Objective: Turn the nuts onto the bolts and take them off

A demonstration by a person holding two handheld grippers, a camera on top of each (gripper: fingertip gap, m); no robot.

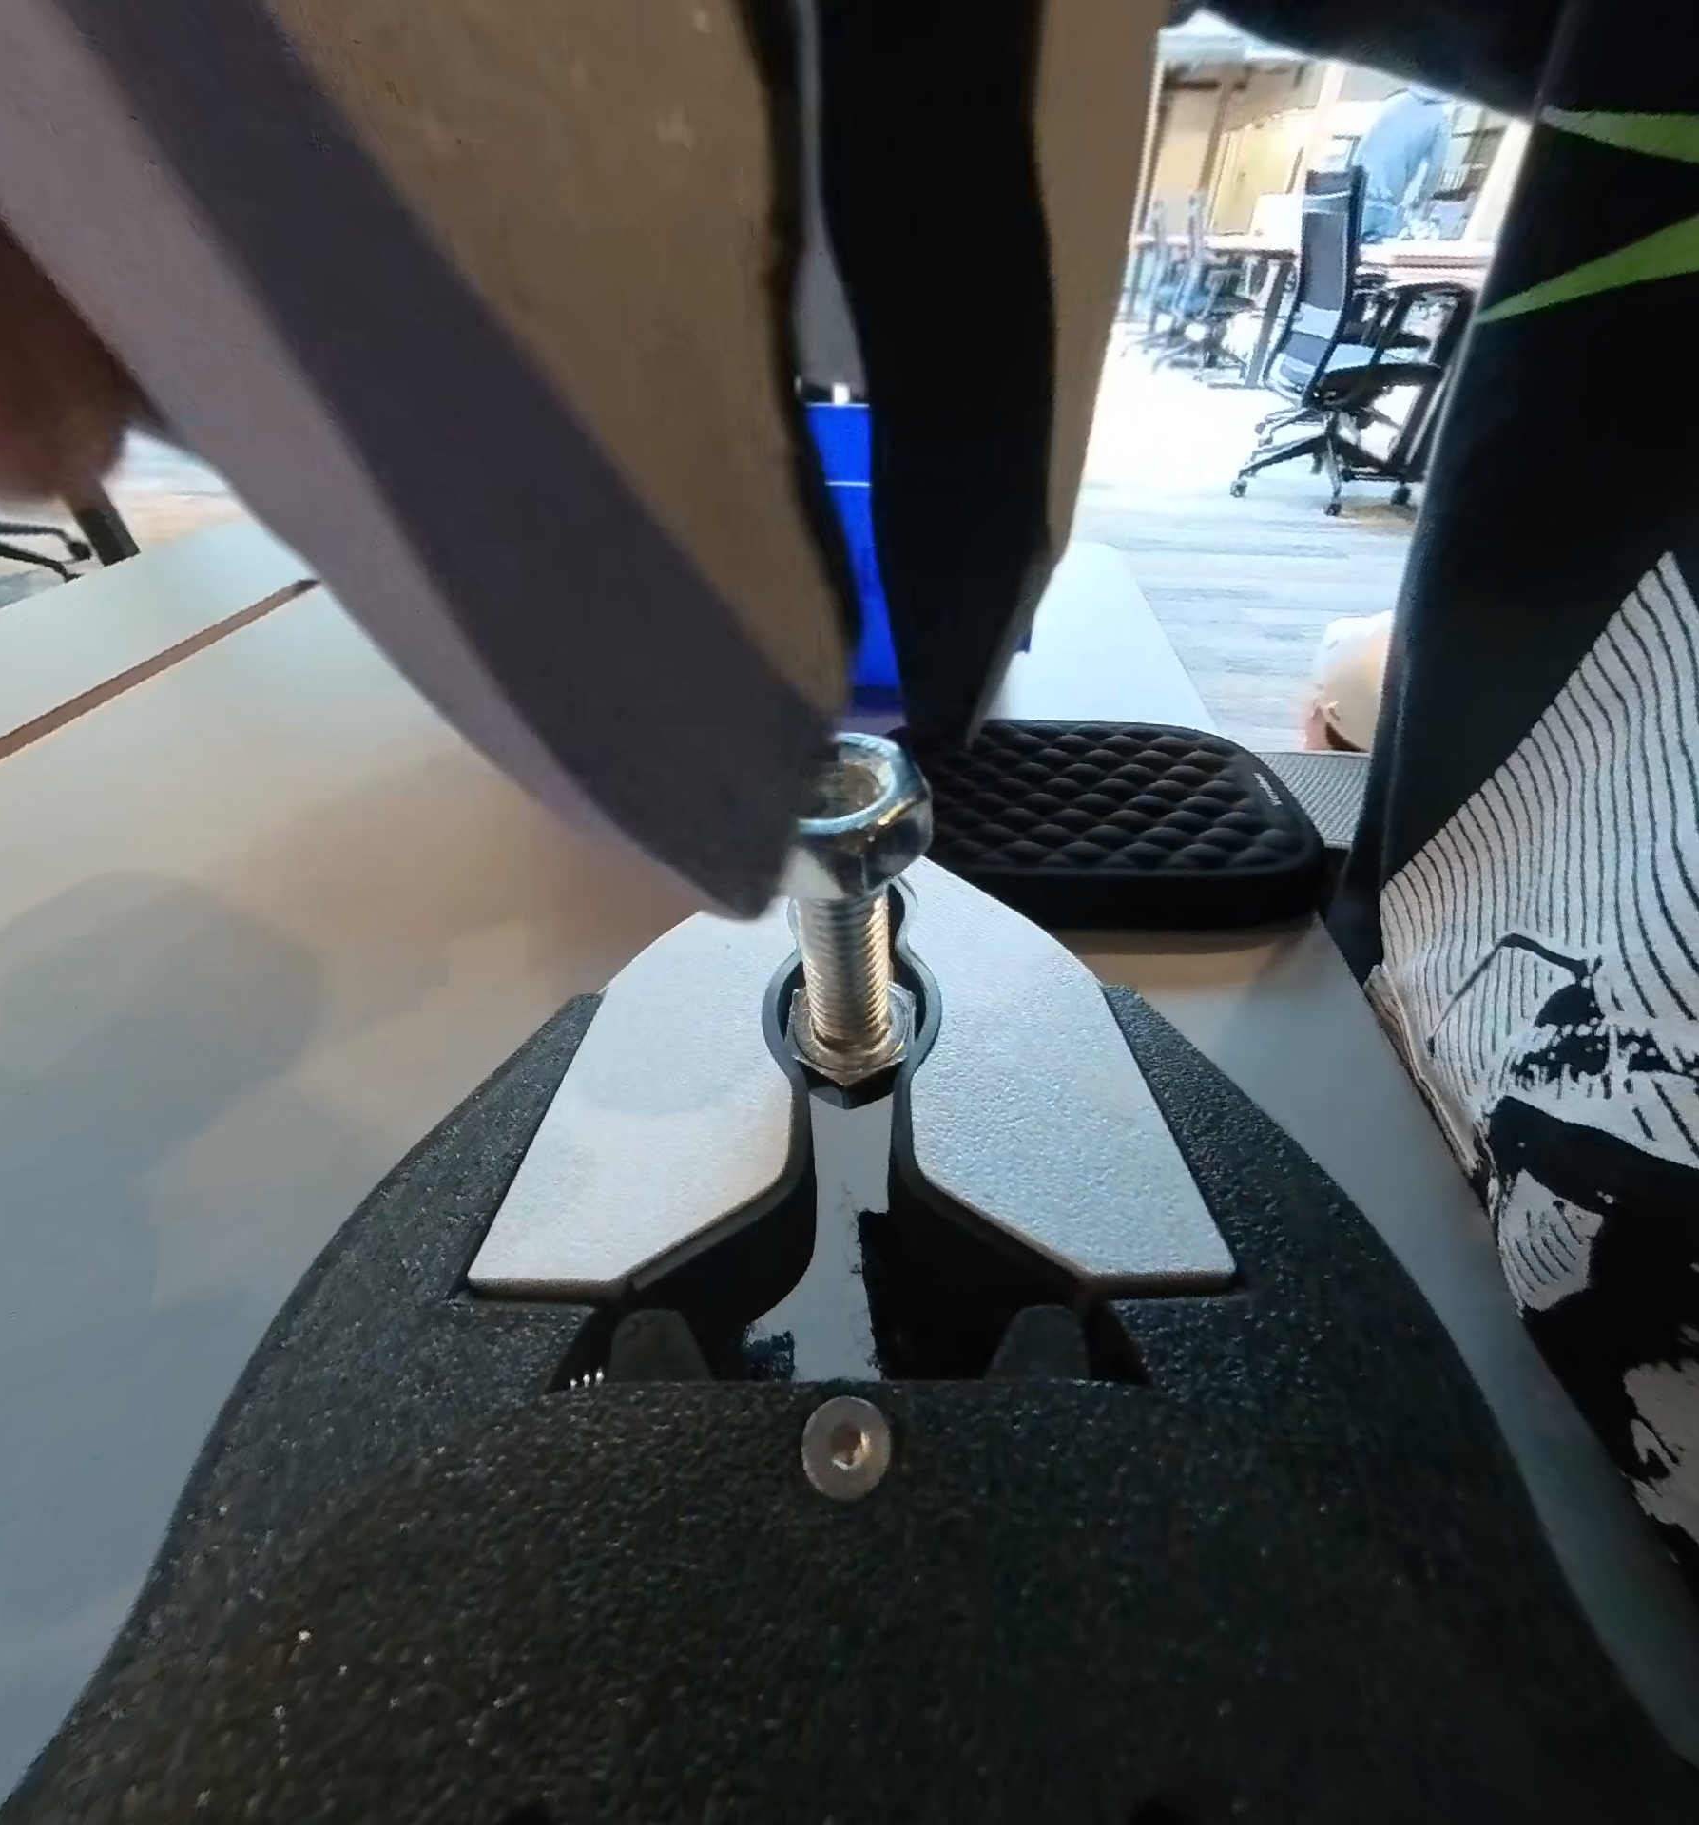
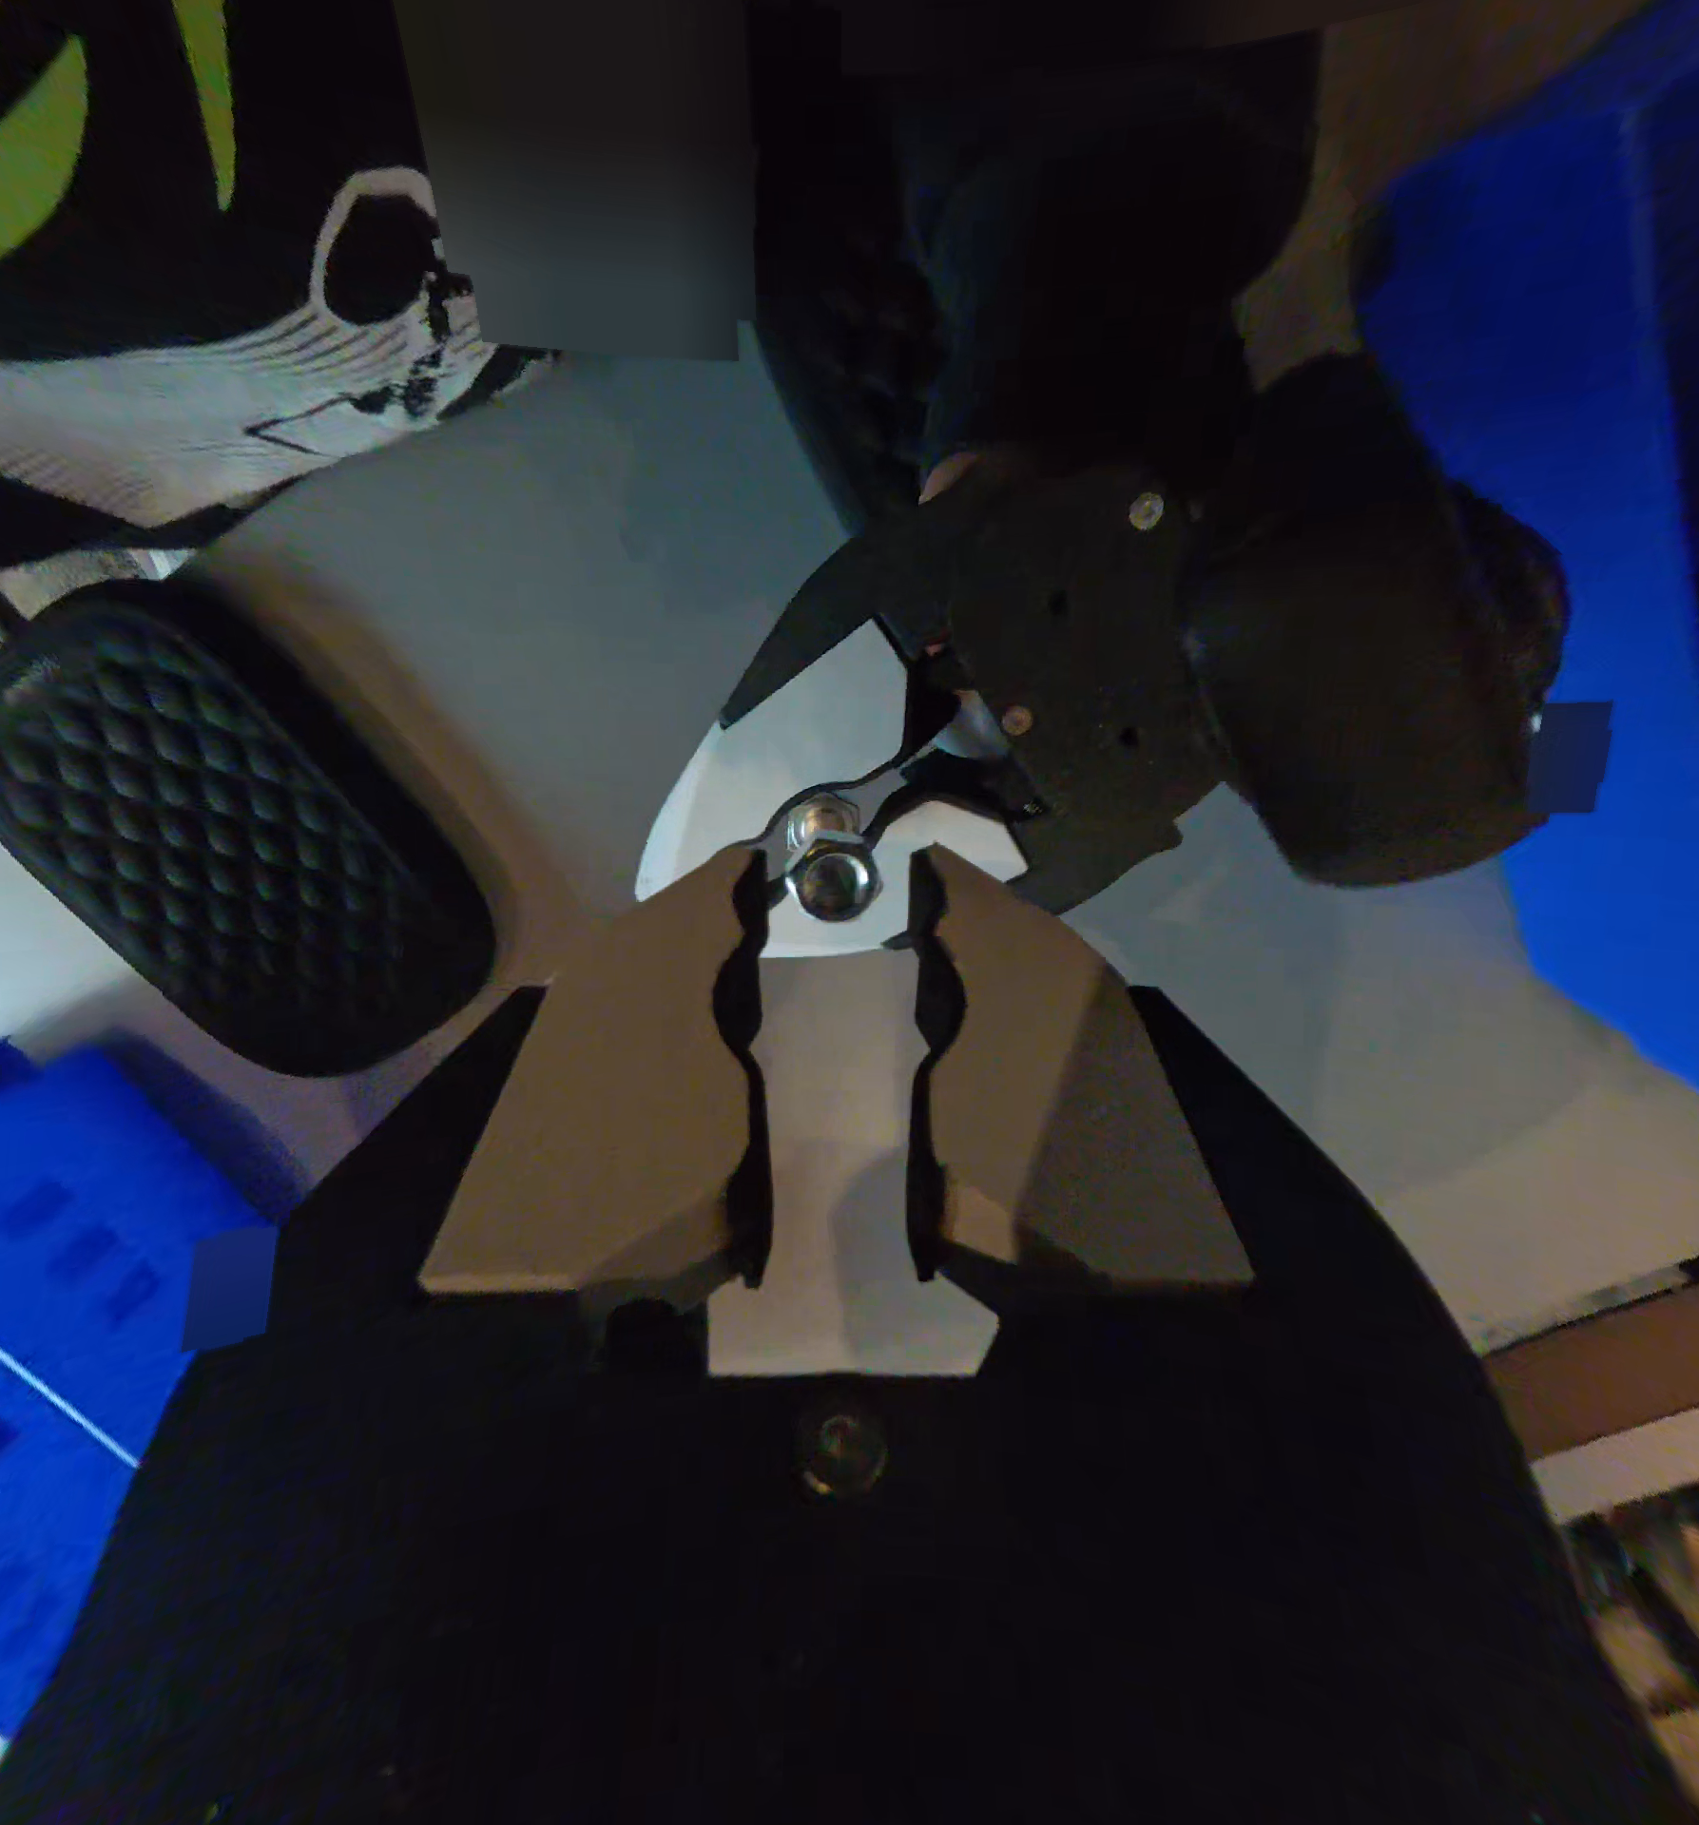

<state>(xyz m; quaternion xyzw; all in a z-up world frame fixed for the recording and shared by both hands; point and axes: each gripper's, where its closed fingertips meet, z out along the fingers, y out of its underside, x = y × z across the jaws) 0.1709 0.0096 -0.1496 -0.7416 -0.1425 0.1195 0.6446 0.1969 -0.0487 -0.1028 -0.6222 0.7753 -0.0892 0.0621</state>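
Bolt (image 1: 842, 973): silver and threaded, standing upright in the left wrist view; it is the landmark for every place below.
Lower nut (image 1: 850, 1049): a hex nut sits low on the bolt's thread, right at the spot where the left gripper's fingers meet.
Upper nut (image 1: 865, 805): a bright hex piece sits at the bolt's top end; whether it is a nut or the bolt's own head cannot be told.
Left gripper (image 1: 850, 1027): its jaws are drawn narrow around the foot of the bolt and clasp it there, grey pads to either side of it.
Right gripper (image 2: 837, 879): it comes at the bolt from above, jaws parted by a moderate gap; in the right wrist view the upper nut lies between the fingertips with space showing on each side, while in the left wrist view one finger appears to touch it.
Table (image 1: 233, 889): pale and smooth, spread out below the bolt.
Black pad (image 1: 1112, 815): quilted, lying flat on the table just beyond the bolt.
Blue bin (image 1: 850, 553): farther behind the bolt, mostly hidden by the right gripper's fingers.
Person's shirt (image 1: 1566, 988): dark with a white print, close by on the right of the bolt.
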